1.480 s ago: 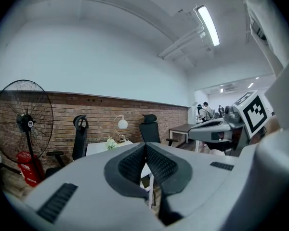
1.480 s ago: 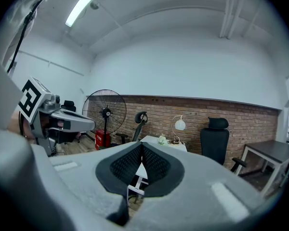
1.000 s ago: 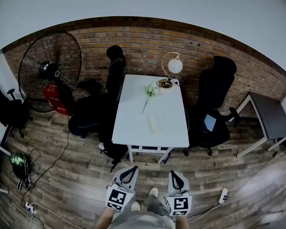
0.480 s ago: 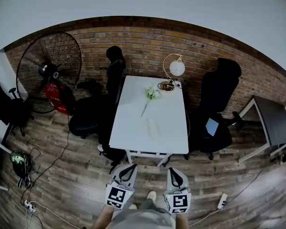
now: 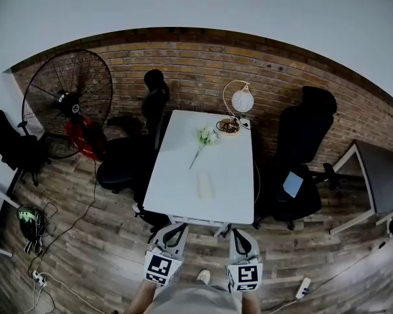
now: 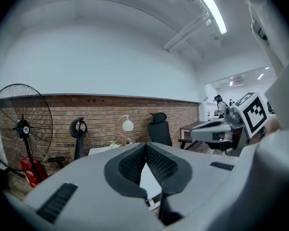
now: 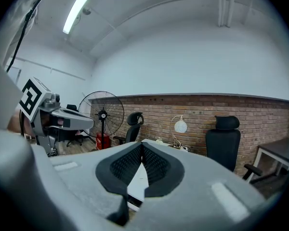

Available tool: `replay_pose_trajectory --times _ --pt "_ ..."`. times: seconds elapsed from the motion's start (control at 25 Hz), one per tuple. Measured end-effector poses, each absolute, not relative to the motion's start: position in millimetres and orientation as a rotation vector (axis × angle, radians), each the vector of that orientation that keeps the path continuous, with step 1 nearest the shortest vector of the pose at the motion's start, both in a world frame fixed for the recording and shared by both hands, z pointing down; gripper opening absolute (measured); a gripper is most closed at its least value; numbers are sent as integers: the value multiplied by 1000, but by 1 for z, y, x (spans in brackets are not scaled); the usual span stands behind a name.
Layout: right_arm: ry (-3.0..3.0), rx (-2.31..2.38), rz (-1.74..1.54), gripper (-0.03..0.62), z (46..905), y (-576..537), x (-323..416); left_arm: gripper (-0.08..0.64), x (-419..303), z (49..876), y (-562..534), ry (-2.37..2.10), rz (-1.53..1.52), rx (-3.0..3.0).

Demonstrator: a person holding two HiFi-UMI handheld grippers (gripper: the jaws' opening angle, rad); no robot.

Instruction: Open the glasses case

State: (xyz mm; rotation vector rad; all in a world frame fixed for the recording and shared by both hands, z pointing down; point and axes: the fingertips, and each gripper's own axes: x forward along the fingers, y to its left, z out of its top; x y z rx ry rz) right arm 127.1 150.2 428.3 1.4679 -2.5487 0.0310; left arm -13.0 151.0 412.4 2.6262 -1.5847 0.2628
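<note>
The glasses case (image 5: 205,186) is a pale oblong lying closed on the white table (image 5: 177,188), near its front half. My left gripper (image 5: 178,228) and right gripper (image 5: 240,234) are held side by side over the wooden floor, just short of the table's front edge and pointing at it. In the left gripper view the left gripper (image 6: 145,146) has its pads pressed together with nothing between them. The right gripper (image 7: 141,143) is likewise shut and empty. The case is hidden behind the jaws in both gripper views.
A white flower (image 5: 204,138) and a gold lamp (image 5: 238,104) sit at the table's far end. Black office chairs (image 5: 300,156) flank the table; a large fan (image 5: 67,100) stands at left, a dark desk (image 5: 380,175) at right. Cables and a power strip (image 5: 303,288) lie on the floor.
The table has drawn closer and lower in the head view as both grippers travelled forward together toward it. Both stayed shut.
</note>
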Motion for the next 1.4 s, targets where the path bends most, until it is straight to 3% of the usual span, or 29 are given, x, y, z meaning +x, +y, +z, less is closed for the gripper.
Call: replay_pose_trajectory --times 0.4,1.4 --pt "-2604 1394 74 6 439 116 157 5 15 415 131 -1665 313 2565" --pt "-2610 1397 65 6 449 41 139 5 18 426 42 -1632 278 2654"
